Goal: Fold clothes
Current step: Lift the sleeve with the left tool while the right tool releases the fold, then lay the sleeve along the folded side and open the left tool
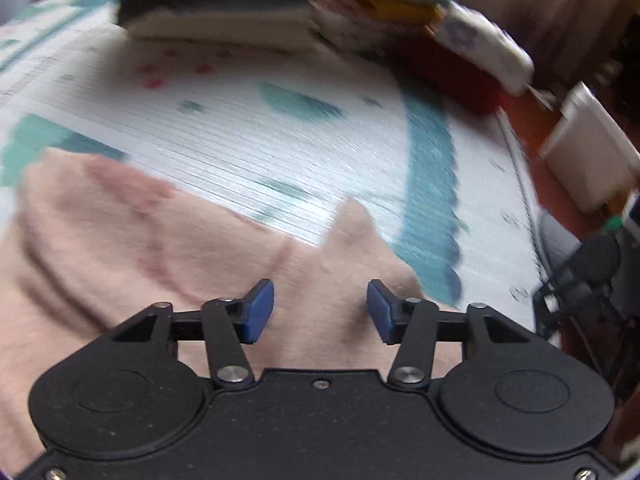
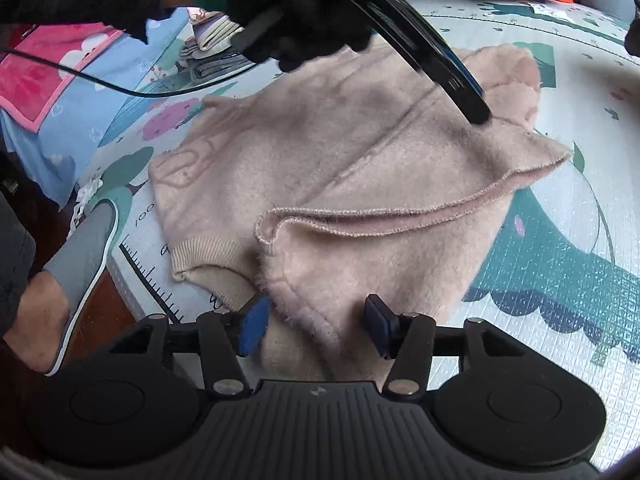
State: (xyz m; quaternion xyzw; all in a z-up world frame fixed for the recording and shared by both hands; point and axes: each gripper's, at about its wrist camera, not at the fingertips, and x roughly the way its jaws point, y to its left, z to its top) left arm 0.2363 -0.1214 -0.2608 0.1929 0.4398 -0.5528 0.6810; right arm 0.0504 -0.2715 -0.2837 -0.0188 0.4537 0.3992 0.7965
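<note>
A fuzzy pale pink sweater (image 2: 340, 168) lies partly folded on the patterned play mat (image 2: 560, 208), with a ribbed cuff (image 2: 204, 256) at its near left. My right gripper (image 2: 316, 324) is open at the sweater's near edge. A fold of the fabric lies between its blue pads (image 2: 254, 326), and the pads do not press on it. In the left wrist view the same sweater (image 1: 160, 240) fills the lower left. My left gripper (image 1: 320, 312) hangs open just above it, nothing pinched. From the right wrist view, a black-gloved hand (image 2: 304, 12) holds that left gripper, tip down on the sweater's far part.
Stacks of folded clothes (image 1: 224, 12) and a colourful pile (image 1: 384, 0) stand at the mat's far edge, with a white box (image 1: 588, 152) to the right. A pink blanket (image 2: 52, 68), more folded clothes (image 2: 212, 52), a black cable (image 2: 120, 88) and a slippered foot (image 2: 84, 252) lie left.
</note>
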